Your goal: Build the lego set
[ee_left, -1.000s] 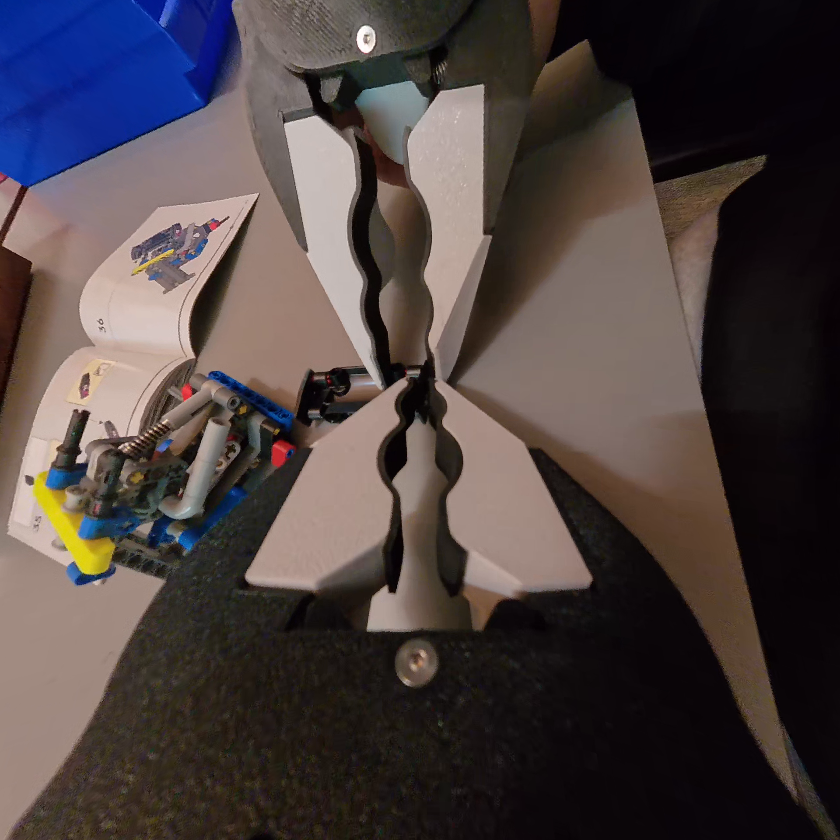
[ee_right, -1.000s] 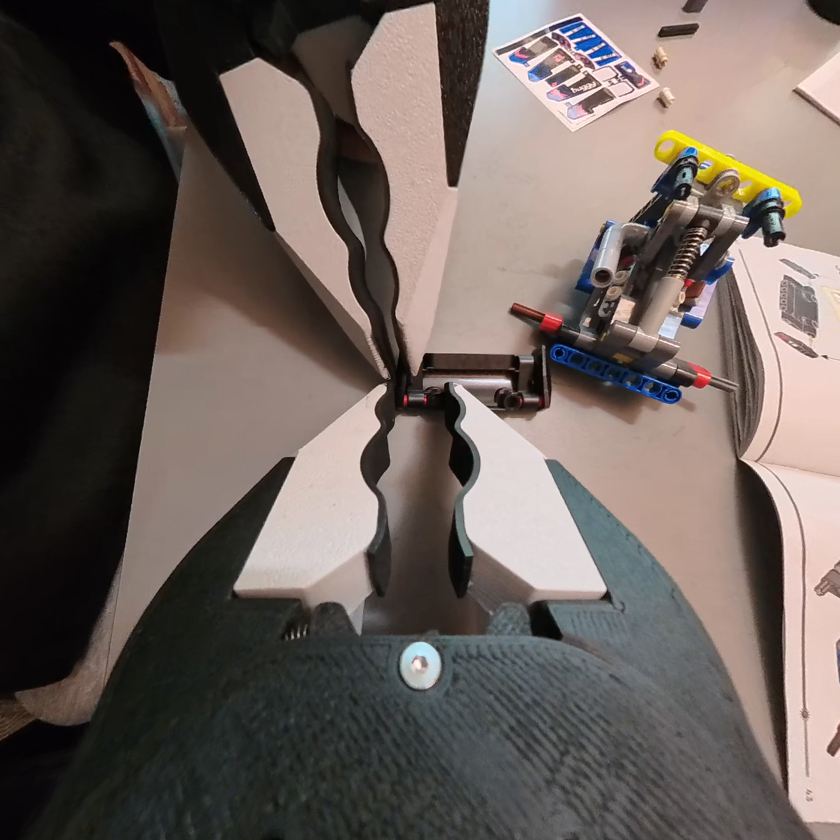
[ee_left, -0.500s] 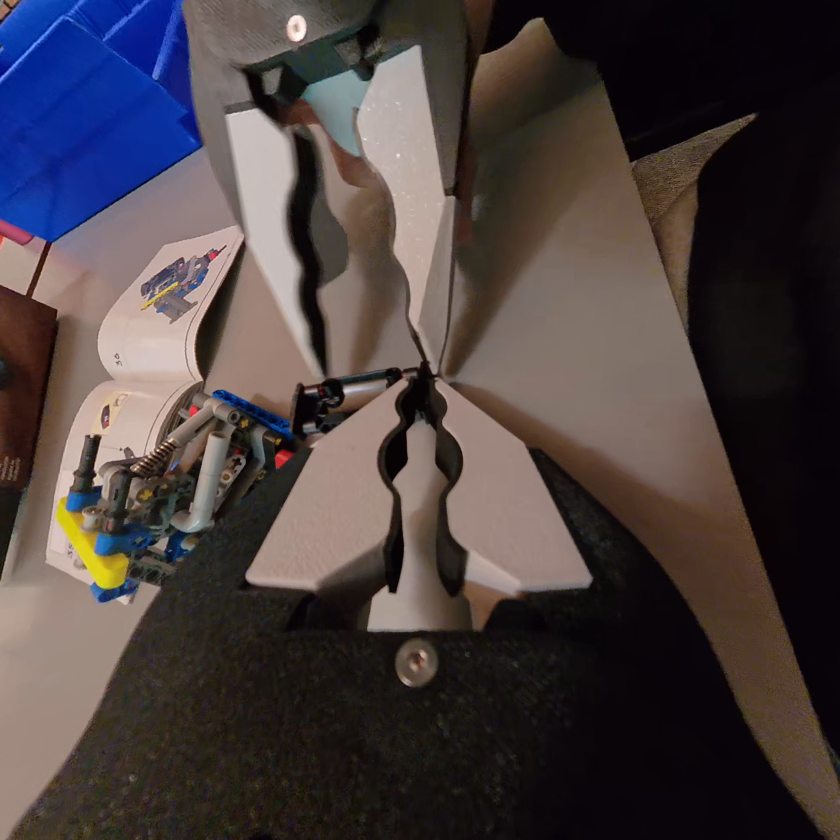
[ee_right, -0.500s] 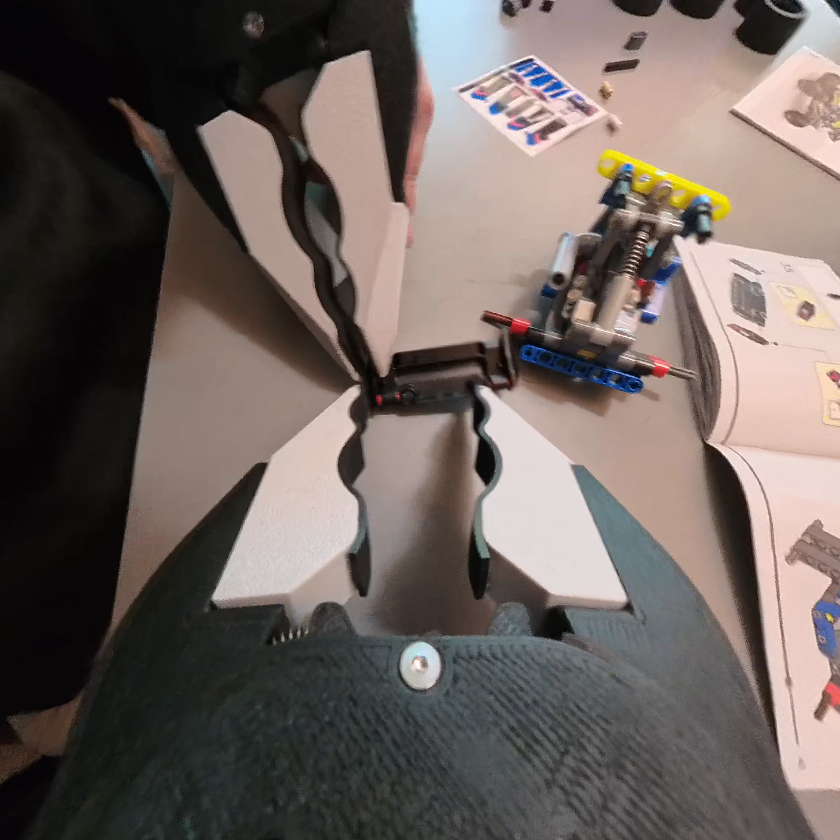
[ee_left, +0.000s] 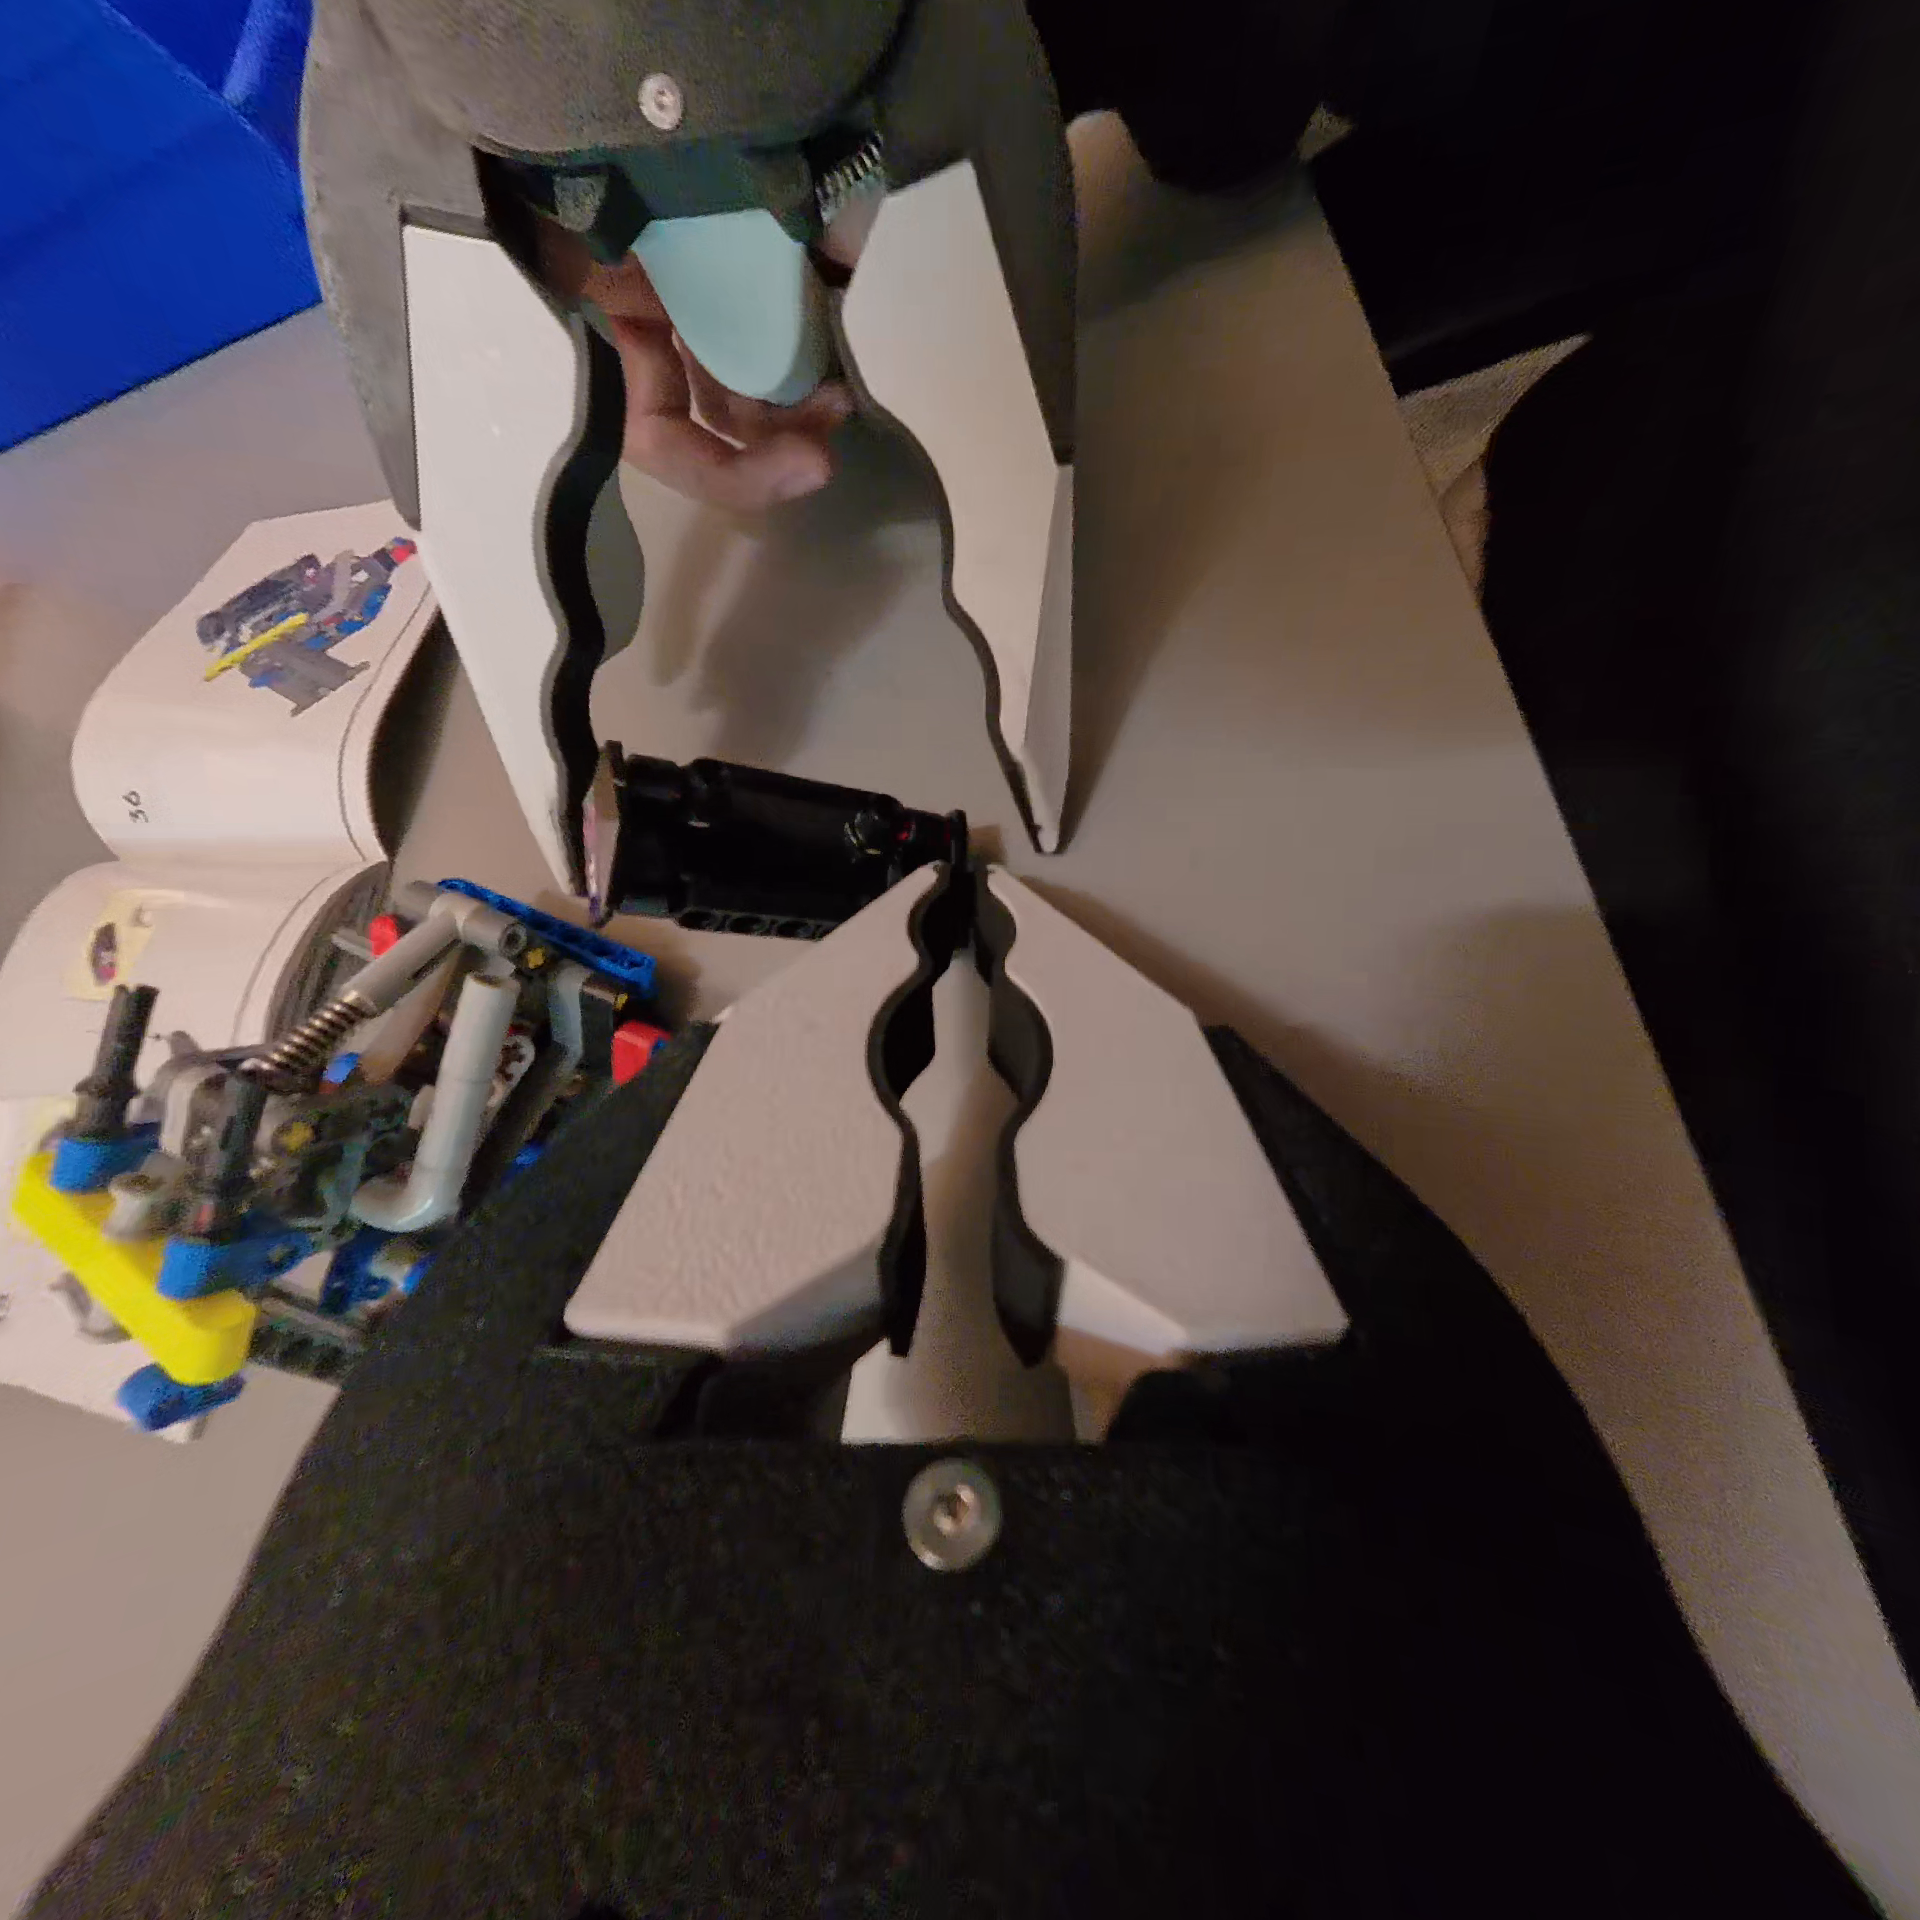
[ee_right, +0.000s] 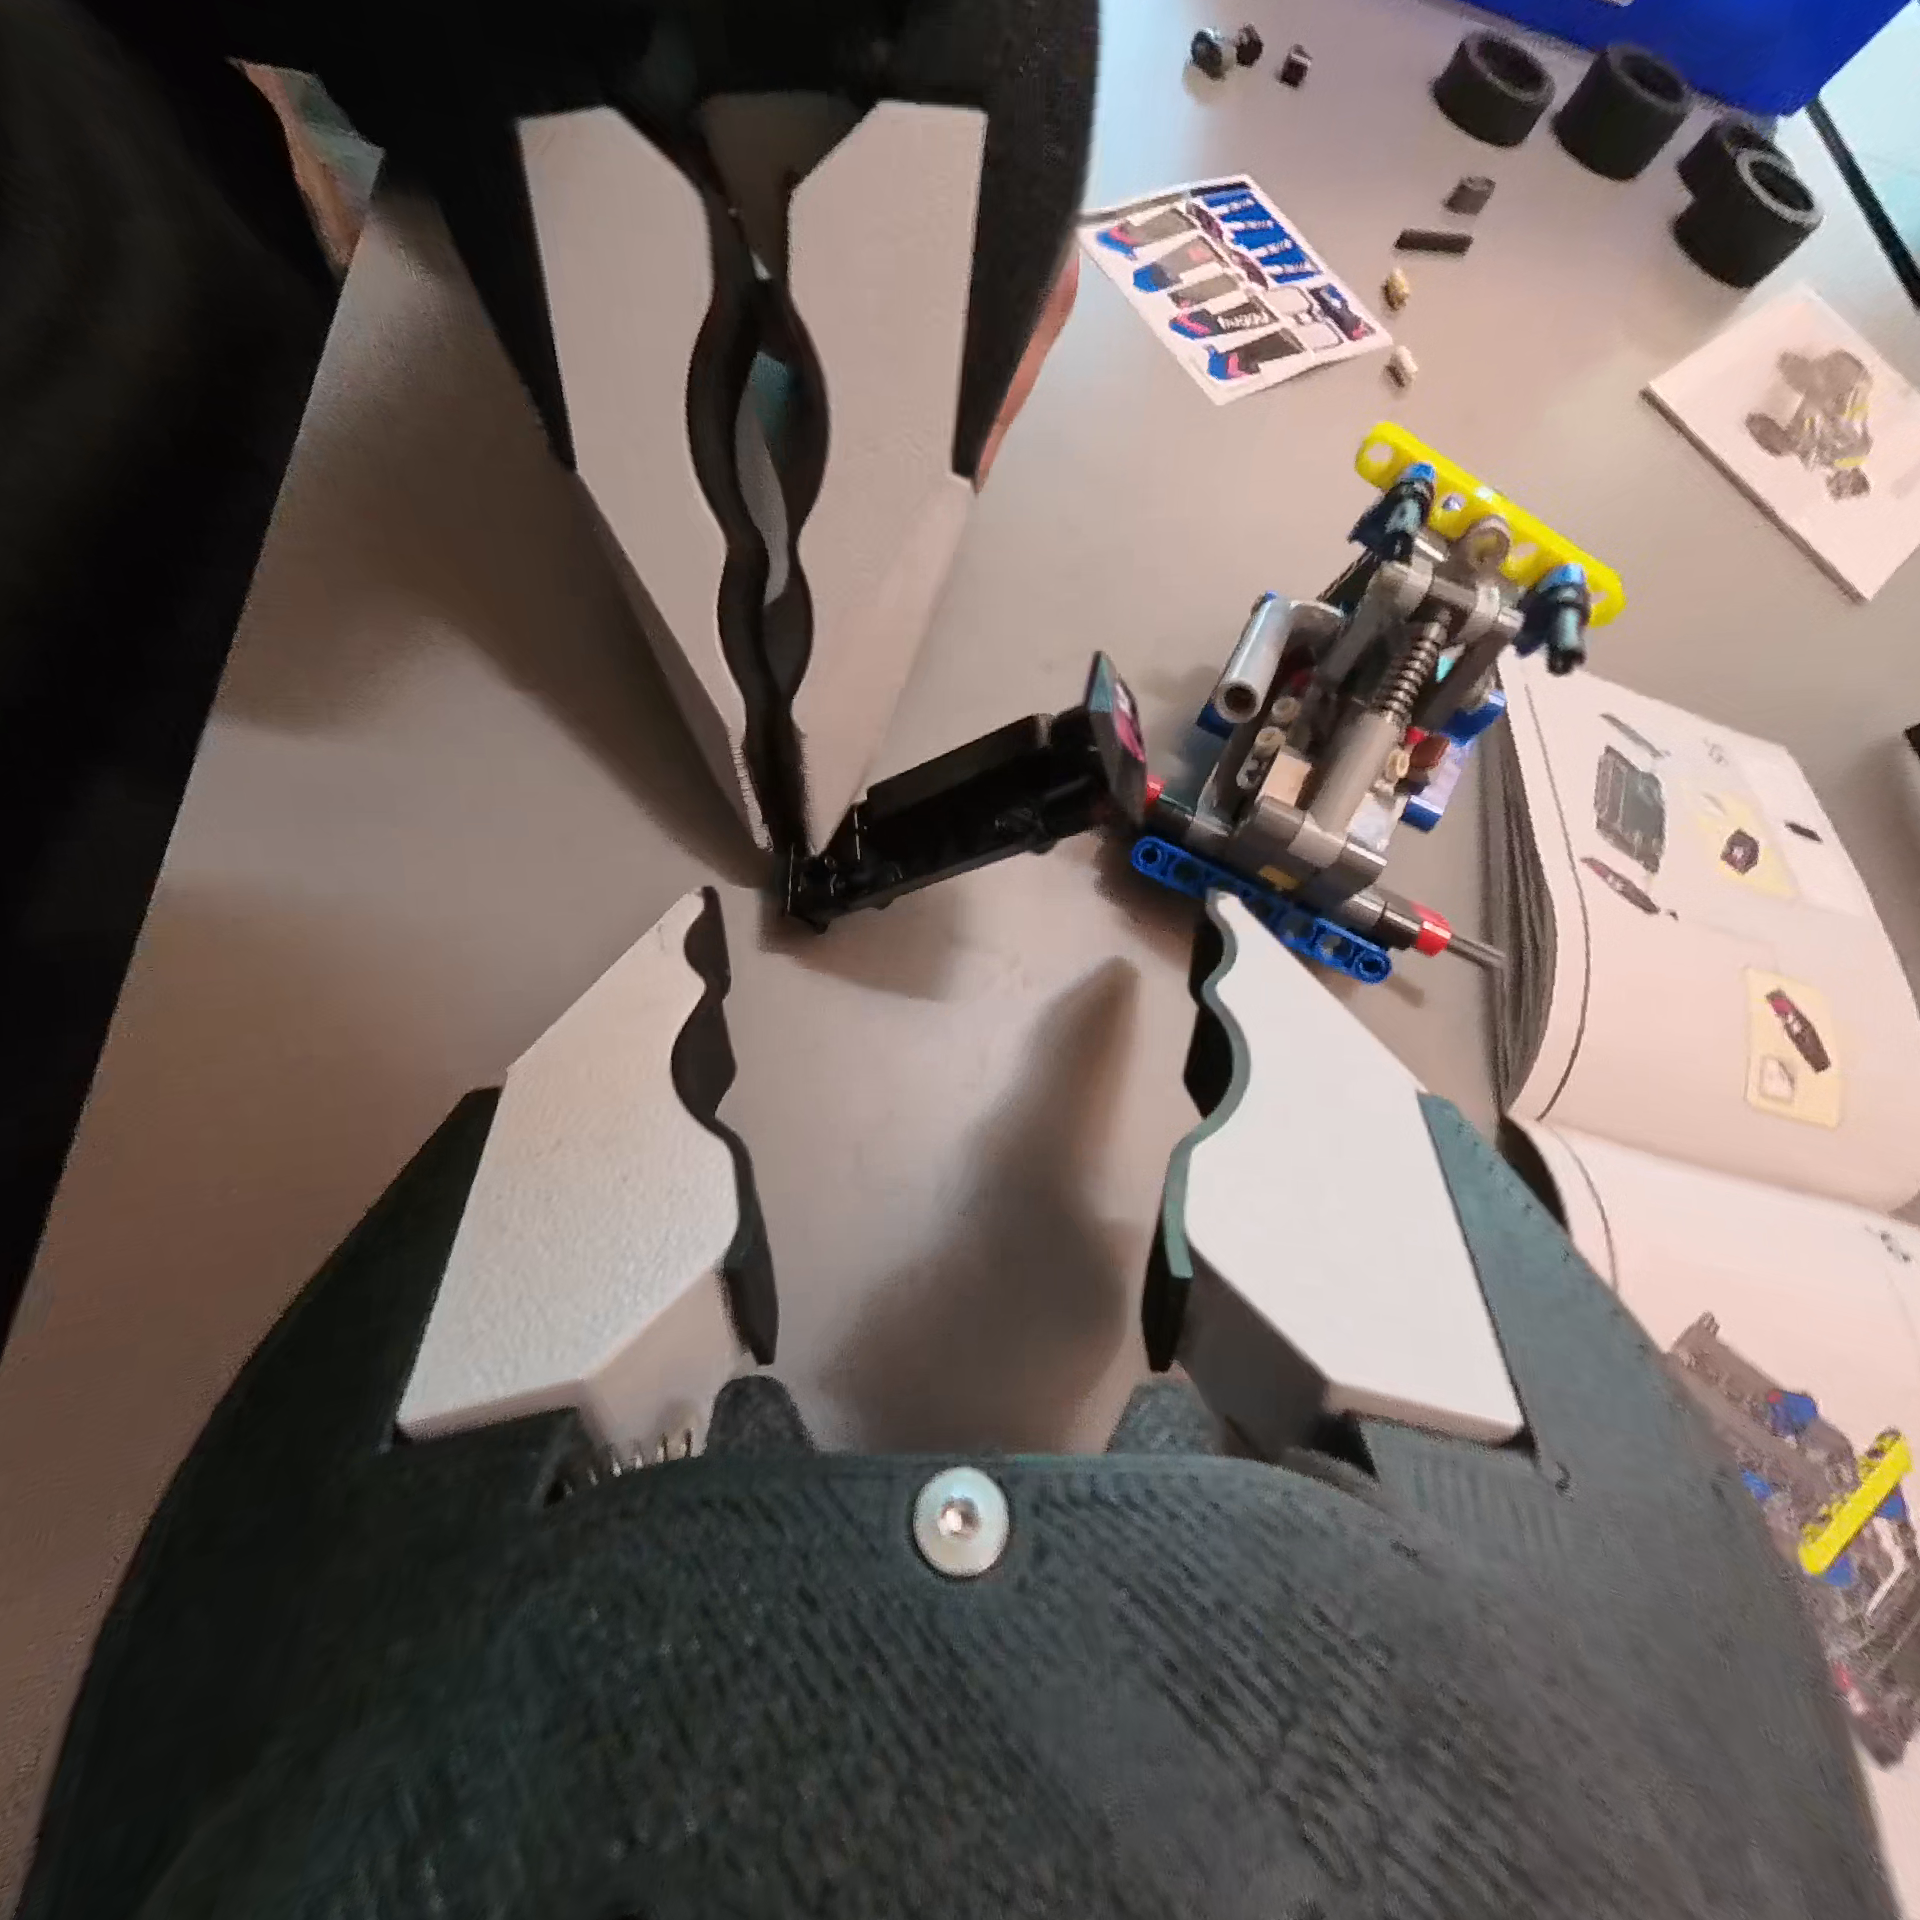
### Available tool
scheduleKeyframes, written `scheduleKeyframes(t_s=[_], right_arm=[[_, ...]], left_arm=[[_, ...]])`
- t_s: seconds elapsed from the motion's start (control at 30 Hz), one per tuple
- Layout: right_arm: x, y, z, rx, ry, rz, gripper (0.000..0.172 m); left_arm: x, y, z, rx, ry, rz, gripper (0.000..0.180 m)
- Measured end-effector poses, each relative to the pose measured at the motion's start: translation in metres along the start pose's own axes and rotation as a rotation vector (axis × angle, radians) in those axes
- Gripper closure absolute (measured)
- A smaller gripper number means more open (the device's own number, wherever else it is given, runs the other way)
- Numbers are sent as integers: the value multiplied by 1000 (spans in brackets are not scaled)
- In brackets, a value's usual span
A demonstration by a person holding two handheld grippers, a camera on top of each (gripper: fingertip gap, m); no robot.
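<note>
Left claw [ee_left: 961, 883]: closed tight on one end of the black brick assembly [ee_left: 748, 842]; my pads pinch a thin black tab at its end.
Right claw [ee_right: 956, 914]: spread wide, holding nothing; in the left wrist view one of its fingertips [ee_left: 566, 831] sits right at the flat plate on the far end of the black piece, the other well clear.
Black piece: it slants up from my left claw, low at the pinched end, its free end raised just beside the half-built model [ee_right: 1382, 717].
Model: grey, blue and yellow, with a coil spring, standing on the desk [ee_right: 935, 1091] against the open instruction booklet [ee_right: 1683, 904].
Progress, as I judge it: the black piece is apart from the model, not joined to it, and four black tyres [ee_right: 1621, 114] lie loose at the far edge, so most of the build looks unfinished.
Loose parts: a sticker sheet [ee_right: 1236, 286] and a few small pieces [ee_right: 1434, 241] lie on the desk beyond the model.
Containers: a blue bin [ee_left: 114, 218] stands behind the booklet; I cannot tell what is in it.
</note>
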State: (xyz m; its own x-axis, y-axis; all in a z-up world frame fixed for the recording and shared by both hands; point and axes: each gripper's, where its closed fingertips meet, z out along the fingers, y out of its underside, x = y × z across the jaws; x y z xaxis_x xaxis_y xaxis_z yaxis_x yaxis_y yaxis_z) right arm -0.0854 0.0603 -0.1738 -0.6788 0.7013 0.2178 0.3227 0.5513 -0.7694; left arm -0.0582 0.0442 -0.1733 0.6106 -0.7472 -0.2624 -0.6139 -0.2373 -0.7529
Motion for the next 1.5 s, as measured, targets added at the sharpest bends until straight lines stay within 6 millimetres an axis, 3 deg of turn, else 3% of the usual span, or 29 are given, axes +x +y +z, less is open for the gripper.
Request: scheduleKeyframes(t_s=[0.17, 0.33, 0.47, 0.7, 0.8, 0.9, 1.03, 1.13, 1.27, 1.37, 1.5], right_arm=[[2, -13, 2, 64, 34, -64, 83], [-7, -36, -2, 176, 33, -31, 79], [-16, -61, -8, 285, 8, -22, 95], [-31, -97, -19, 434, -19, 25, 95], [-37, -105, -22, 417, 20, -42, 95], [-29, -106, -25, 356, 123, -67, 95], [-8, -92, -27, 198, 288, -58, 96], [6, -95, -30, 133, 421, -79, 96], [9, -114, -36, 144, 518, -164, 96], [1, -133, -47, 257, 529, -220, 96], [-7, -162, -72, 463, 564, -262, 96]], left_arm=[[6, -5, -8, 48, 132, -189, 180], [12, -33, -30, 250, 297, -382, 180], [20, -49, -49, 357, 390, -403, 180], [33, -69, -74, 452, 422, -336, 180], [39, -74, -80, 446, 388, -306, 180], [33, -73, -83, 407, 264, -299, 177], [0, -61, -90, 277, -54, -419, 158], [-17, -53, -95, 194, -246, -600, 149], [-16, -65, -107, 226, -367, -586, 172], [-10, -67, -109, 230, -368, -618, 171], [-4, -99, -129, 585, -155, -769, 157]])
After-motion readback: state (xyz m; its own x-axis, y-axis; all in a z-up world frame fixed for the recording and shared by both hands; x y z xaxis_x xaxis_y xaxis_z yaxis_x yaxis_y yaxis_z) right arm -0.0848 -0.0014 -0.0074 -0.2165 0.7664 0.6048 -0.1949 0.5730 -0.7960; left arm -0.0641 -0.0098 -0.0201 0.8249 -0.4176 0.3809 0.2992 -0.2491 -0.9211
